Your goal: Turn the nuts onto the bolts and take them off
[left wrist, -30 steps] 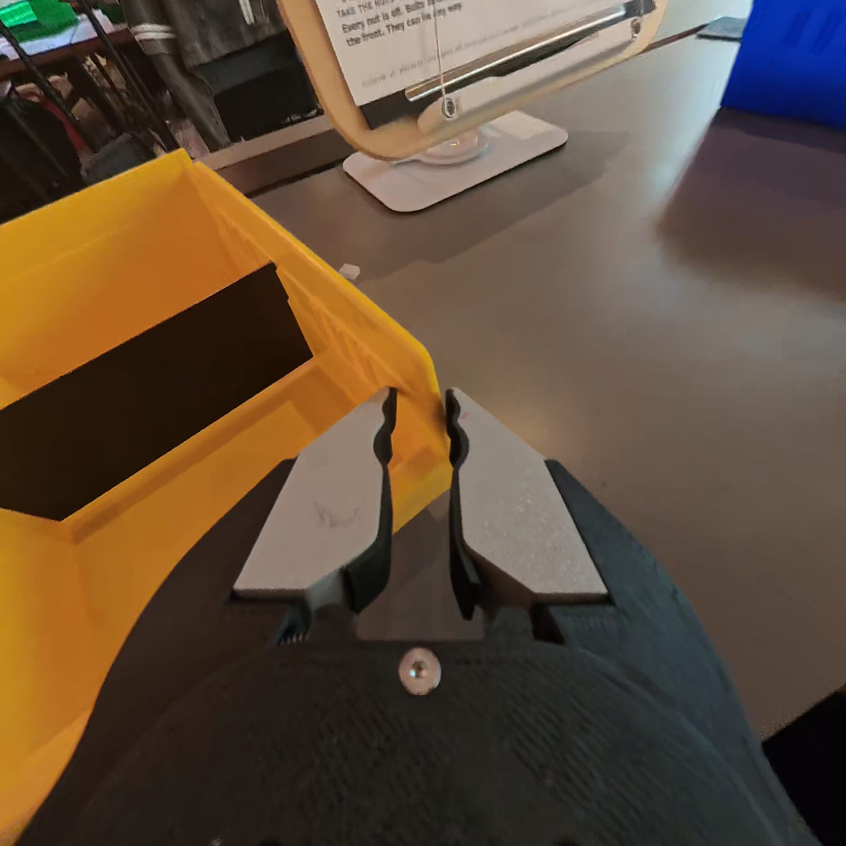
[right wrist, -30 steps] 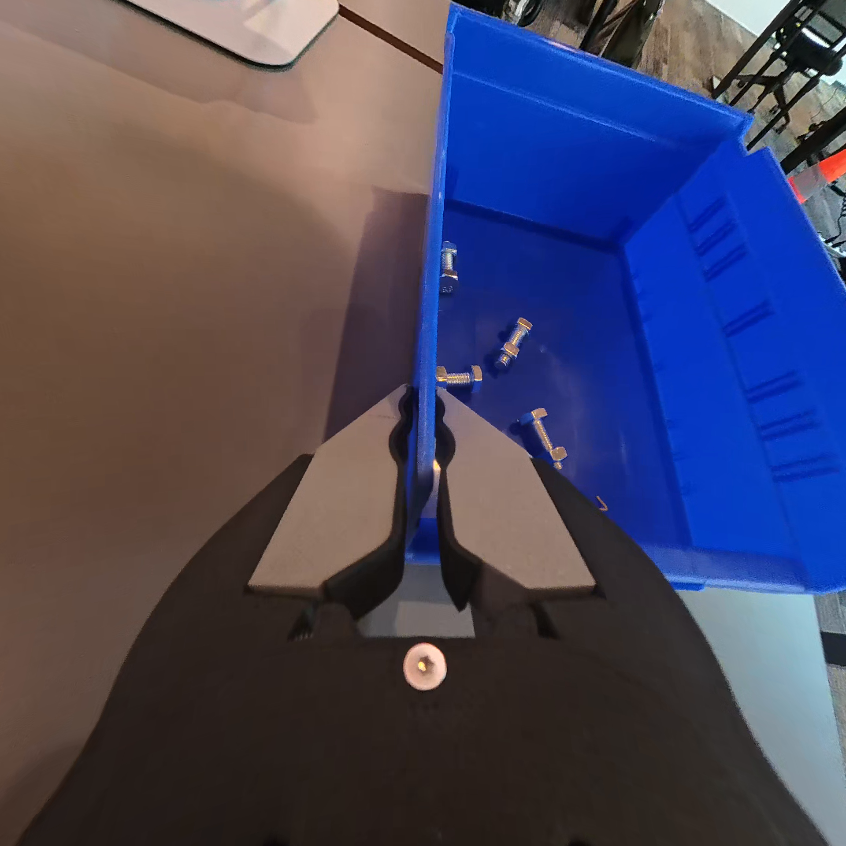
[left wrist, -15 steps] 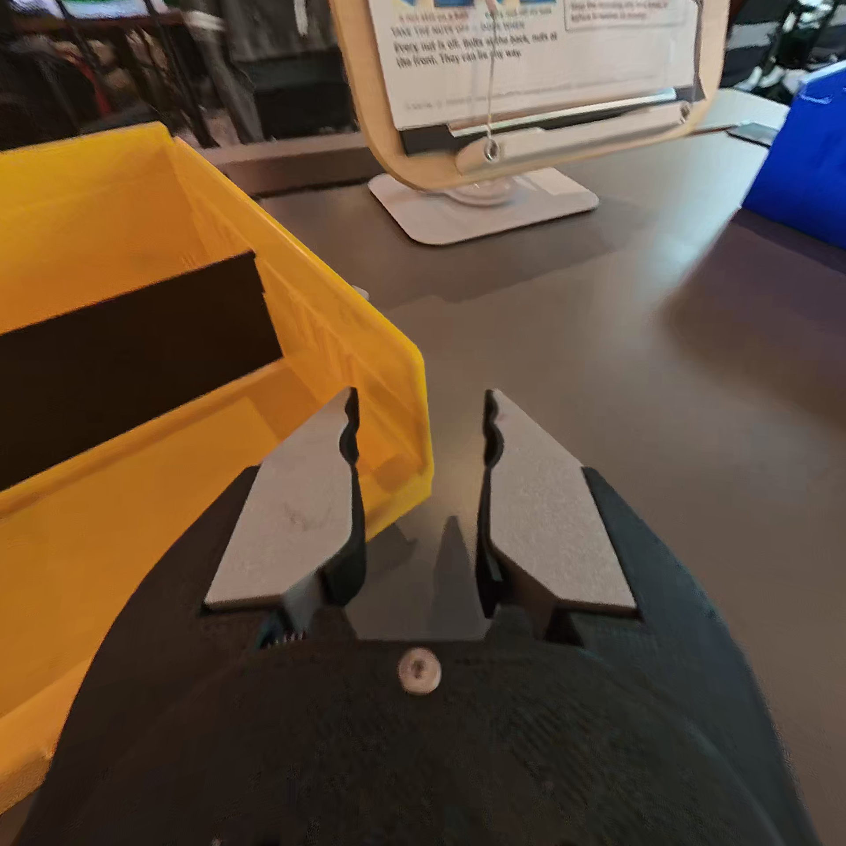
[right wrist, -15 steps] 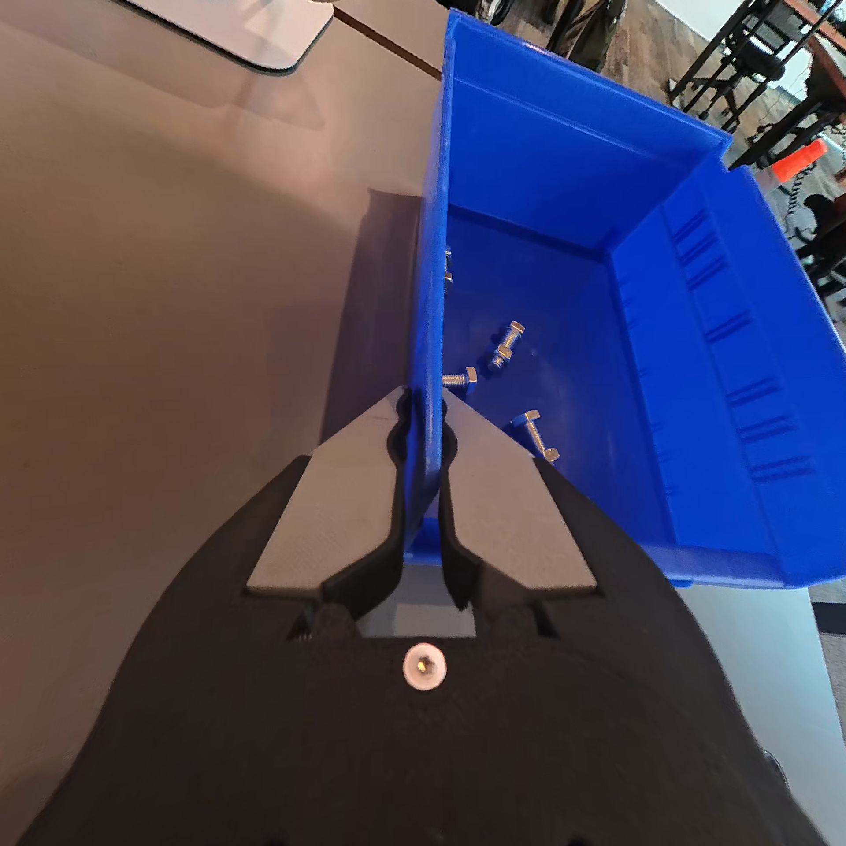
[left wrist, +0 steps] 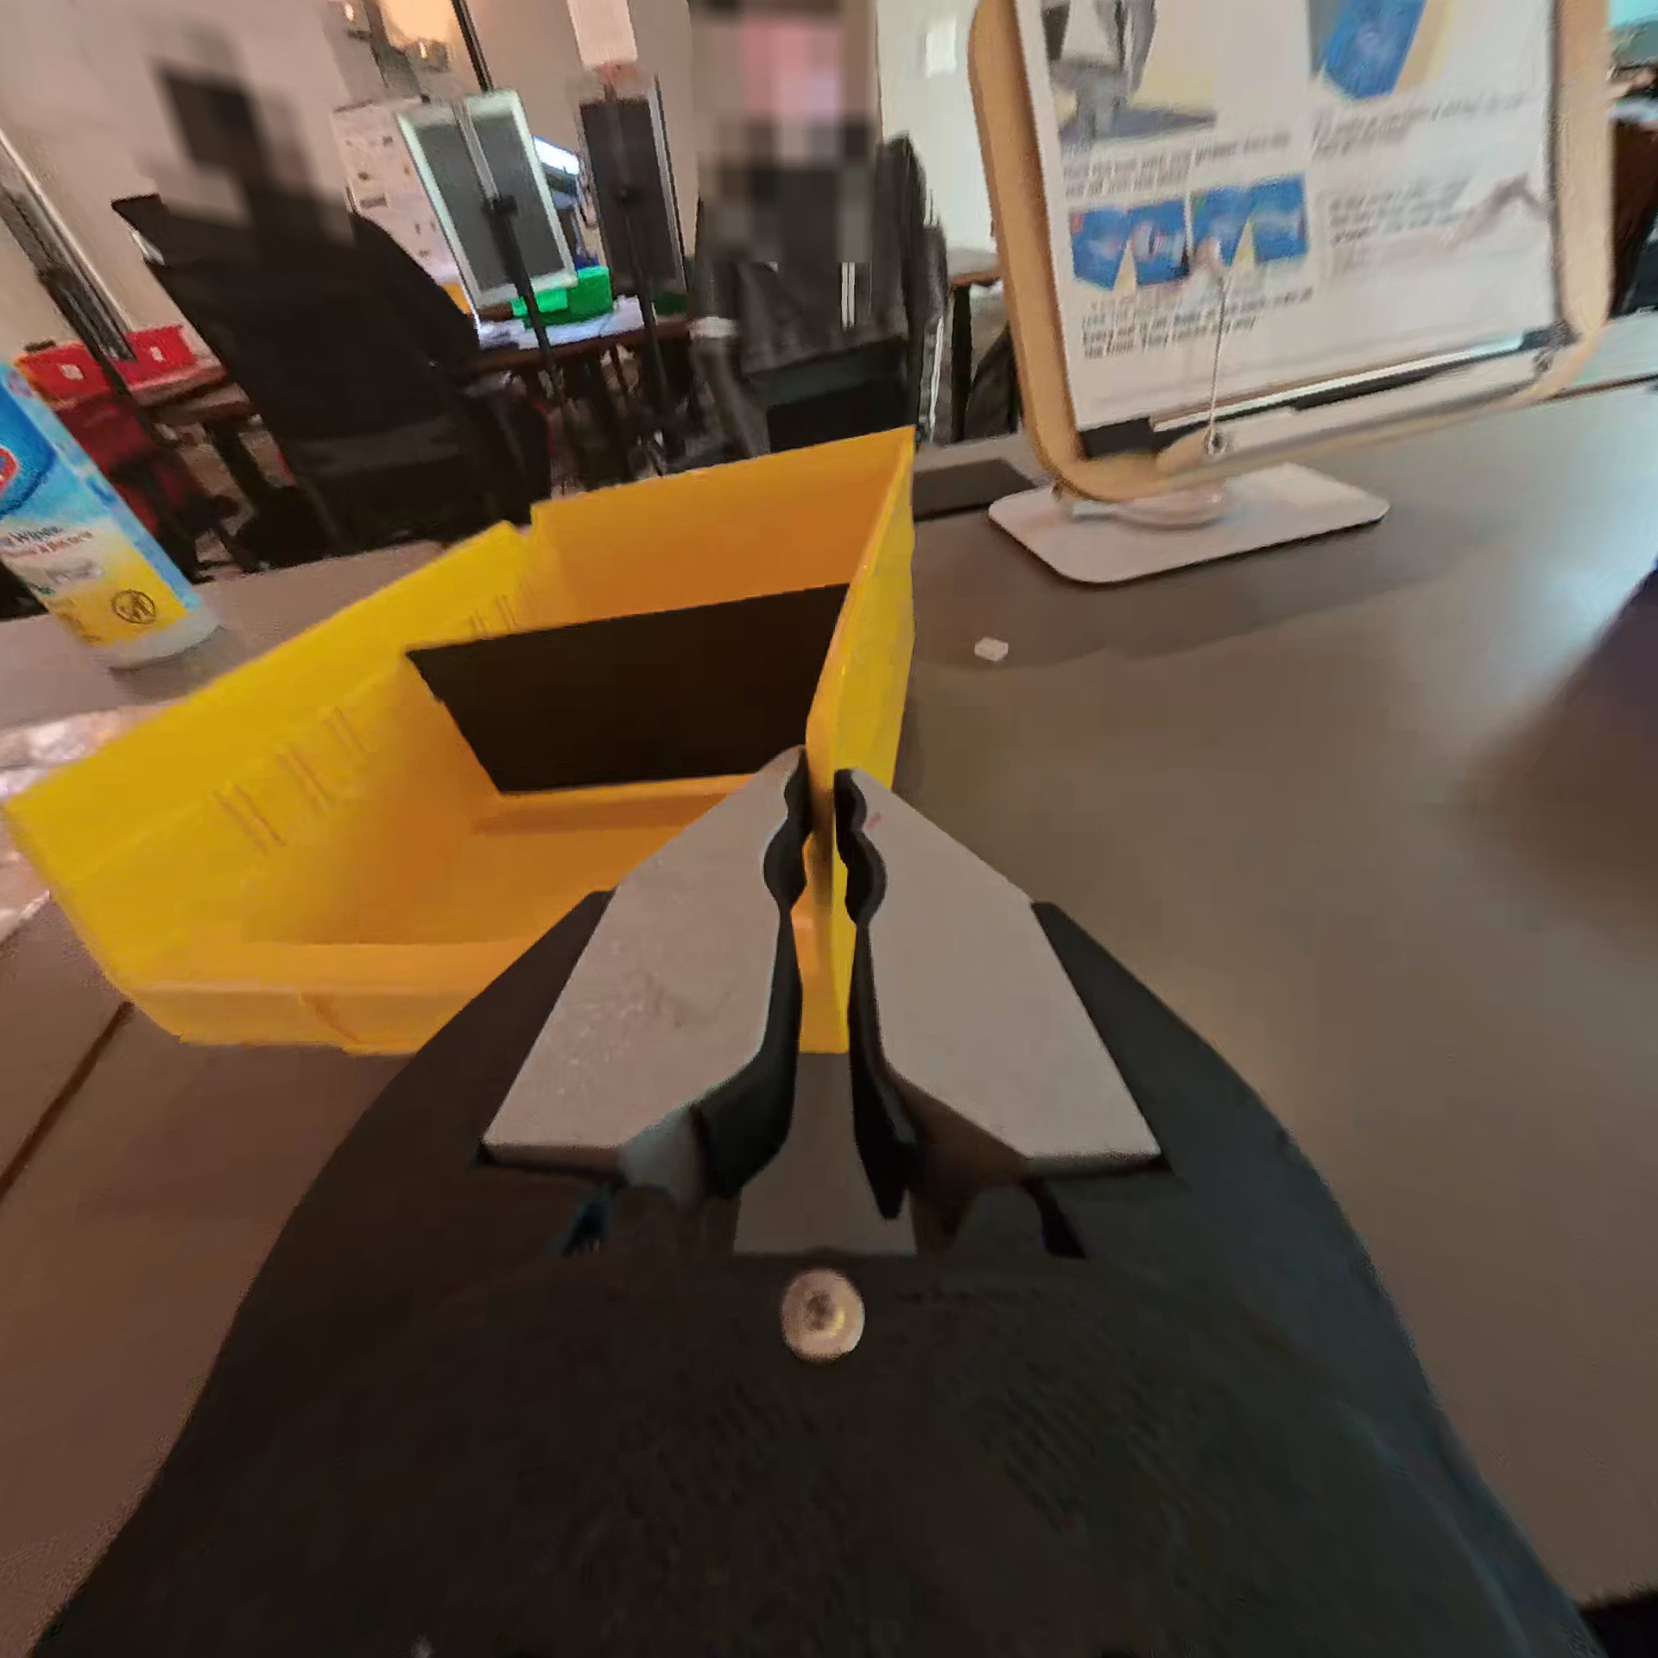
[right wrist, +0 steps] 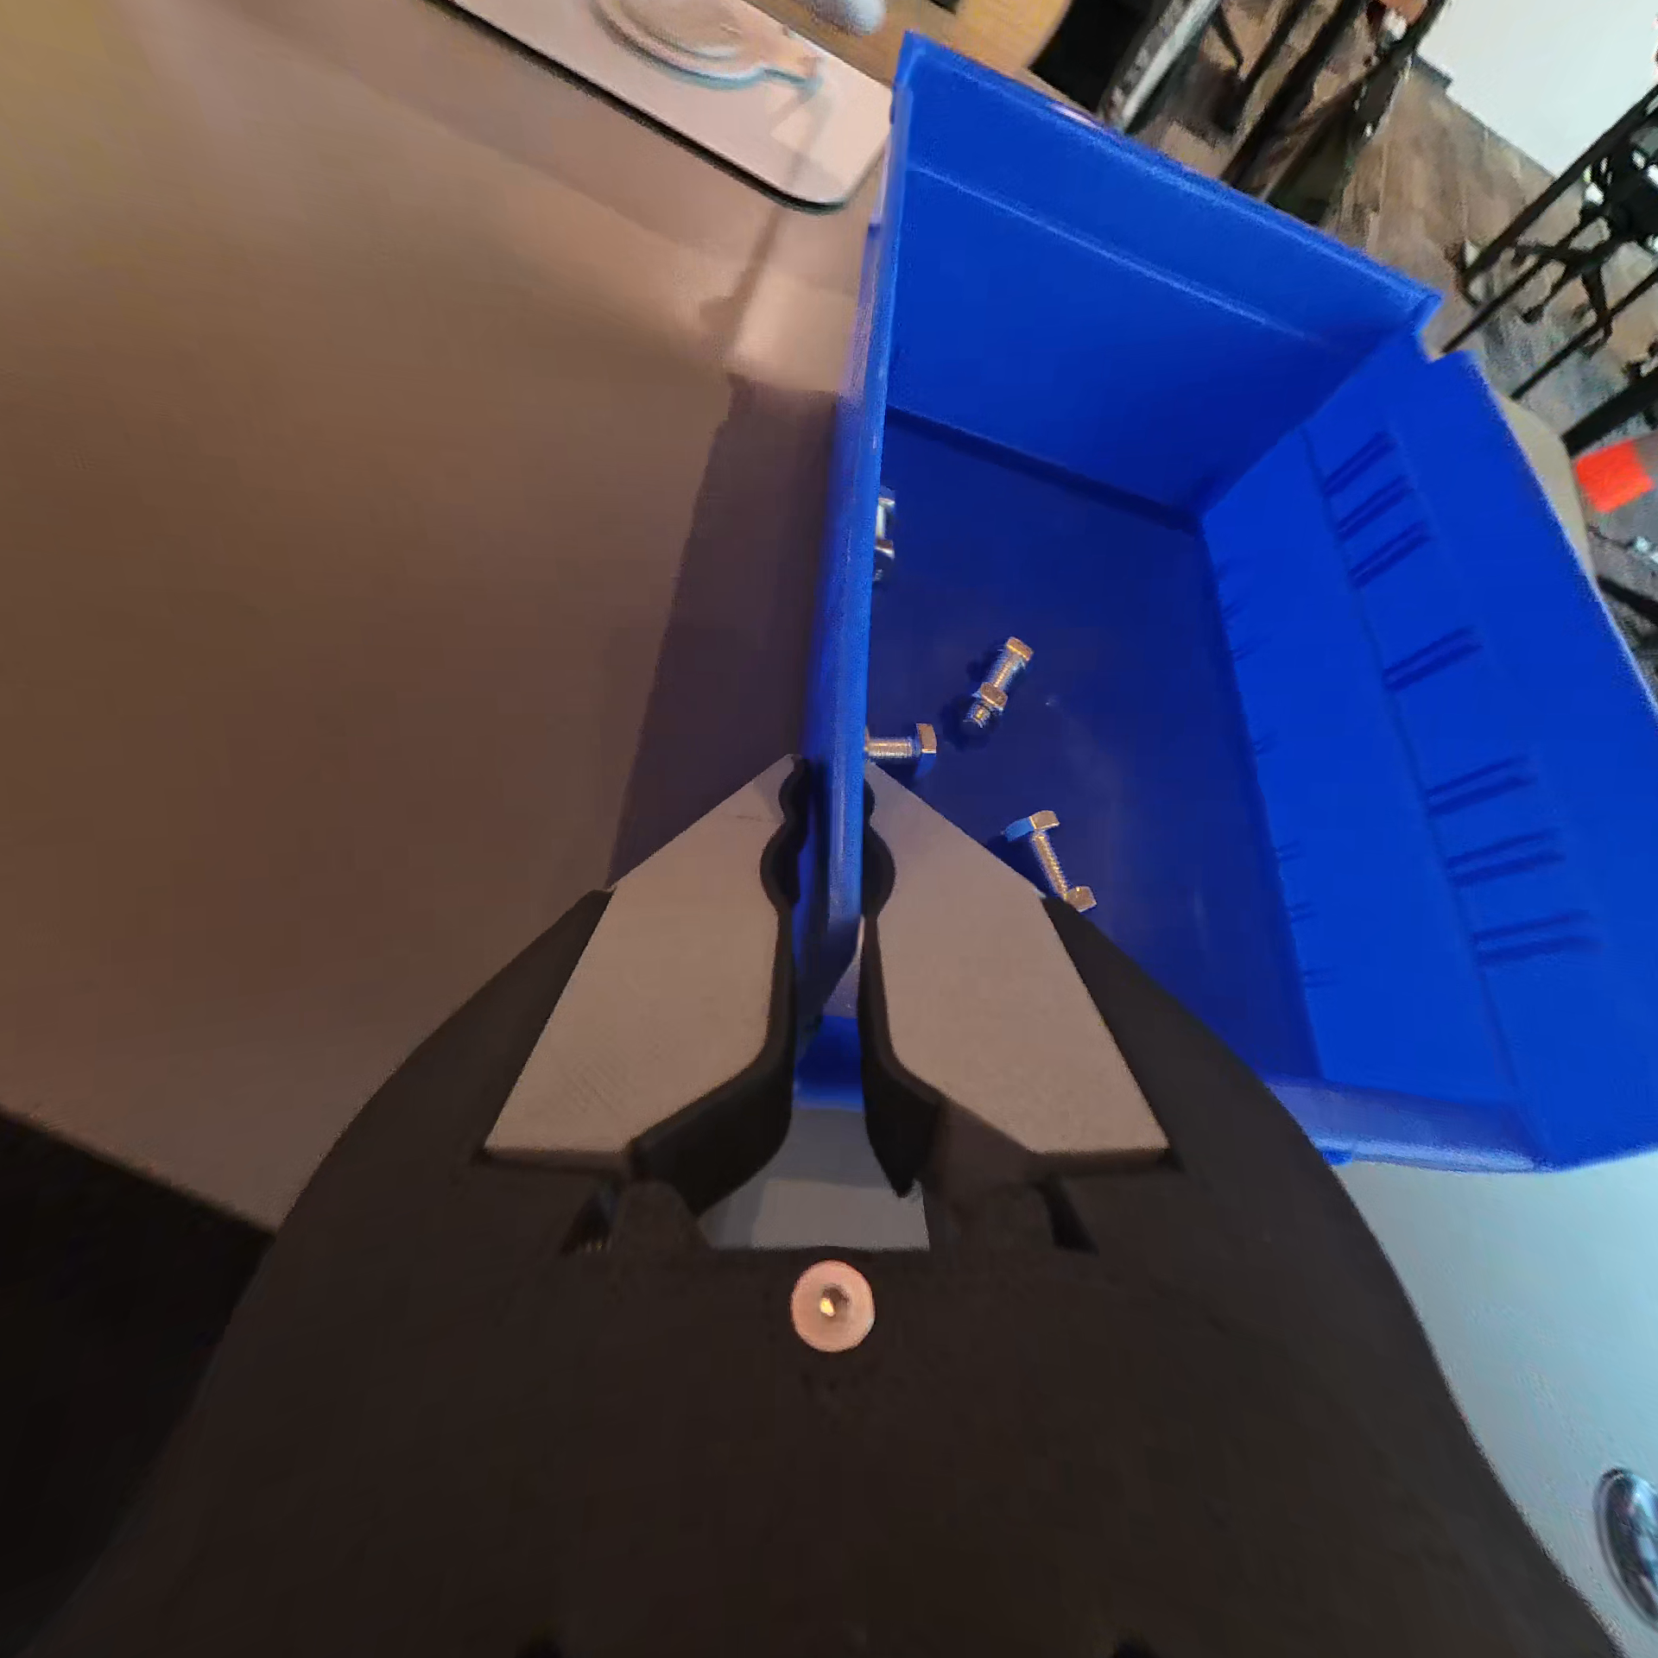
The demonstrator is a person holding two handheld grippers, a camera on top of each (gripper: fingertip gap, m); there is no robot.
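Observation:
In the right wrist view, my right gripper [right wrist: 830, 772] is shut on the left wall of a blue bin [right wrist: 1077, 341]. Several silver bolts lie on its floor, some with nuts on: one in the middle [right wrist: 996, 682], one by the left wall [right wrist: 902, 745], one nearest me [right wrist: 1050, 857]. In the left wrist view, my left gripper [left wrist: 818, 785] is shut on the right wall of a yellow bin [left wrist: 359, 807] near its front corner. A black divider [left wrist: 646, 682] crosses that bin. Its floor is mostly hidden.
A stand holding a printed sheet [left wrist: 1256, 269] sits on a white base [left wrist: 1193, 529] at the back of the brown table [left wrist: 1256, 897]. A wipes canister [left wrist: 81, 529] stands far left. A small white scrap [left wrist: 990, 648] lies near the yellow bin. People and chairs are behind. The tips of one gripper are about 55 centimetres away from the tips of the other.
My left gripper opened beside the yellow bin's corner, then closed on its right wall, and its view now looks more level. My right gripper stays clamped on the blue bin's wall.

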